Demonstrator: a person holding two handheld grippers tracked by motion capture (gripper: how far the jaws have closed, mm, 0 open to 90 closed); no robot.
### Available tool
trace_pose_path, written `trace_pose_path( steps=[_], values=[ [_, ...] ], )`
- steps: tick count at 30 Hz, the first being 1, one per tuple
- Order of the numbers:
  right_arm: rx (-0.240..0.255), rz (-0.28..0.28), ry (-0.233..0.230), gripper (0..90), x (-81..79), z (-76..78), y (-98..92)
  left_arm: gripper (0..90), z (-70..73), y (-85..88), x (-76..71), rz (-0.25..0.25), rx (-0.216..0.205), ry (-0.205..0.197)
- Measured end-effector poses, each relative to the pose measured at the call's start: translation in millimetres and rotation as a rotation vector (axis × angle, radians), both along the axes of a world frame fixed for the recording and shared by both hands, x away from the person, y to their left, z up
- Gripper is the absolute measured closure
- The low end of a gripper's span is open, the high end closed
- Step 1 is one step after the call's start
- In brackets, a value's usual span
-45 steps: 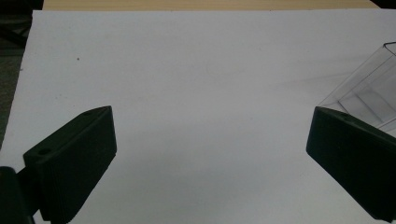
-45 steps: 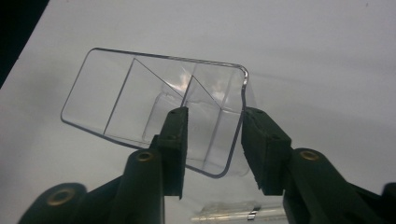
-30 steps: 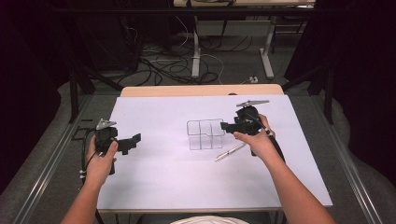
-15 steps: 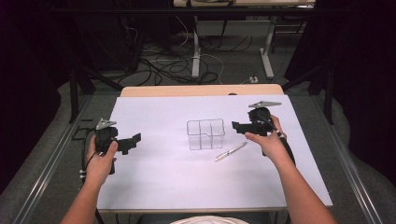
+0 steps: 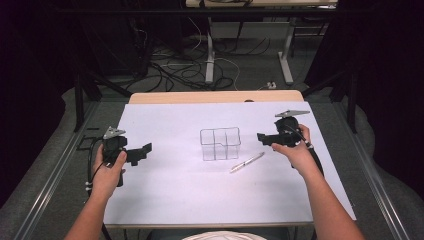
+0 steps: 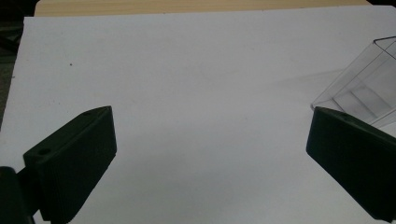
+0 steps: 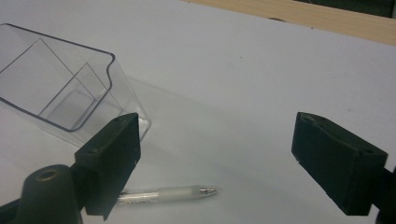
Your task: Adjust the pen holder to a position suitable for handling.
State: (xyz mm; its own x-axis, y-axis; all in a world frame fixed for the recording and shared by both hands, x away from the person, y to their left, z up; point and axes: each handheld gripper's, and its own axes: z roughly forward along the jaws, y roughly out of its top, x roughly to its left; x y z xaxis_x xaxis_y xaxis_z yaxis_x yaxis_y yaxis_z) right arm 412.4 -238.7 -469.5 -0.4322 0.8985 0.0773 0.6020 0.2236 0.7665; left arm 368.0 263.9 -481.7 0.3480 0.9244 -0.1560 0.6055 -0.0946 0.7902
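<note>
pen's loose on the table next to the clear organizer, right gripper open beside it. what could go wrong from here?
1. The pen lies flat on the white sheet; the right gripper, whose jaws have just been opening with nothing between them, could roll it away instead of pinching it.
2. The clear organizer stands unheld, apart from the open left gripper. A jaw bumping its wall would likely slide or tip it.

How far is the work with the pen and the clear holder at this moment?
Done: nothing yet. The clear holder stands upright and empty. In hand: nothing. The right gripper is beside the holder; its jaws have just been opening, nothing between them. The left gripper is open too. Left: the pen lies on the white sheet, probably meant for the holder.
</note>
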Motion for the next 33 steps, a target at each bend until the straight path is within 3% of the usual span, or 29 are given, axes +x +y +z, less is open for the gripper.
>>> trace_pose_path(
  steps=[5, 13, 17, 26, 33],
  values=[
    [-0.075, 0.03, -0.013, 14.6, -1.1, -0.4, -3.7, 1.5, 0.1, -1.4, -0.3, -0.003, 0.001, 0.001],
    [-0.087, 0.057, -0.02, 15.0, -2.8, -3.2, -5.5, 1.5, -0.3, -2.0, -0.2, -0.007, 0.006, 0.002],
    [-0.121, 0.104, -0.036, 17.7, -2.8, -2.3, -3.9, 1.5, 0.3, -1.9, -0.5, -0.012, 0.006, 0.009],
    [-0.252, 0.248, -0.054, 28.3, 0.2, -3.2, 5.0, 1.5, -0.3, -2.2, -0.7, -0.004, 0.002, 0.002],
    [-0.391, 0.379, -0.042, 36.1, 5.4, 0.0, 11.2, 1.5, 0.2, -2.1, -1.1, -0.005, 0.003, 0.0]
  ],
)
